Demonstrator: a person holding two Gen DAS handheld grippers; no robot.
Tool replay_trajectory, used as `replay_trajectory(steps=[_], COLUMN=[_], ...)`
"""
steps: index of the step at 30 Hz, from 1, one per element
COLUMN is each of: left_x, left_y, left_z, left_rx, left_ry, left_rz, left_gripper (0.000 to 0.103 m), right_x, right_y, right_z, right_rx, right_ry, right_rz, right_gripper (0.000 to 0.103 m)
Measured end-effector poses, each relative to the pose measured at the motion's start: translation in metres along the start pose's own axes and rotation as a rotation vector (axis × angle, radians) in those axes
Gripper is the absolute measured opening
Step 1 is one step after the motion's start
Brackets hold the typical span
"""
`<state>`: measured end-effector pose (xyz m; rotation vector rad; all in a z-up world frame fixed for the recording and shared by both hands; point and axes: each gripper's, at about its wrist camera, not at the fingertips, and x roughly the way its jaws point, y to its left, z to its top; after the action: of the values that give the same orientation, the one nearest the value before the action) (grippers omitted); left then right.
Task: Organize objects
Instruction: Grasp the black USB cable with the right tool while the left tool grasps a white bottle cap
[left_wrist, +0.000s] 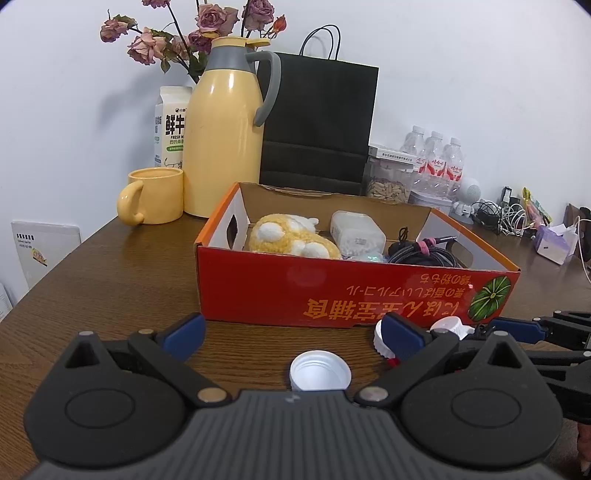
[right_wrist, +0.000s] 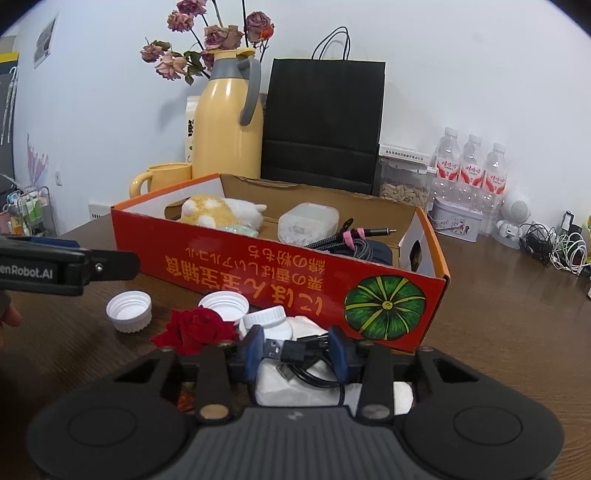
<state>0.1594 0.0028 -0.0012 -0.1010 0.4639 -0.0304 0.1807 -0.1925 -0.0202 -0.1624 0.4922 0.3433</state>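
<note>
A red cardboard box (left_wrist: 332, 295) (right_wrist: 258, 273) stands on the wooden table and holds a yellow plush toy (left_wrist: 291, 238), a white plastic case (left_wrist: 356, 232) and a braided cable (left_wrist: 424, 253). My left gripper (left_wrist: 293, 336) is open wide just in front of the box, with a loose white cap (left_wrist: 320, 374) lying between its fingers, untouched. My right gripper (right_wrist: 297, 350) has its blue pads pressed on a black USB cable (right_wrist: 295, 349) above a white packet (right_wrist: 295, 387). A red rose (right_wrist: 195, 328), two white caps (right_wrist: 129, 310) and a small white bottle (right_wrist: 269, 321) lie beside it.
Behind the box stand a yellow thermos jug (left_wrist: 225, 136), a yellow mug (left_wrist: 155, 195), a milk carton (left_wrist: 171, 125), a black paper bag (left_wrist: 317, 118), a seed jar (left_wrist: 388, 181) and water bottles (left_wrist: 436, 158). Tangled chargers (left_wrist: 506, 218) and a tissue box (left_wrist: 557, 243) lie far right.
</note>
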Motion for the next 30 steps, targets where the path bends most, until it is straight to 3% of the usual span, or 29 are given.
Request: replay_trajectory(steps=[20,26,30], left_x=[0.006,0.012,0.020], left_y=[-0.002,-0.014,-0.022], left_z=[-0.001,-0.007,-0.012], left_rx=[0.012,0.085,0.131], left_ry=[0.030,0.079,0.134], left_rz=[0.001,-0.031,-0.030], left_gripper=[0.103,0.080,0.074], right_x=[-0.013,-0.018,-0.020], right_y=[-0.009,-0.013,-0.012], right_z=[0.000,0.002,0.002], right_rx=[0.031,0.047,0.048], right_ry=[-0.063,-0.087,-0.098], right_rz=[0.013,0.023,0.029], right_gripper=[0.028,0.028,0.028])
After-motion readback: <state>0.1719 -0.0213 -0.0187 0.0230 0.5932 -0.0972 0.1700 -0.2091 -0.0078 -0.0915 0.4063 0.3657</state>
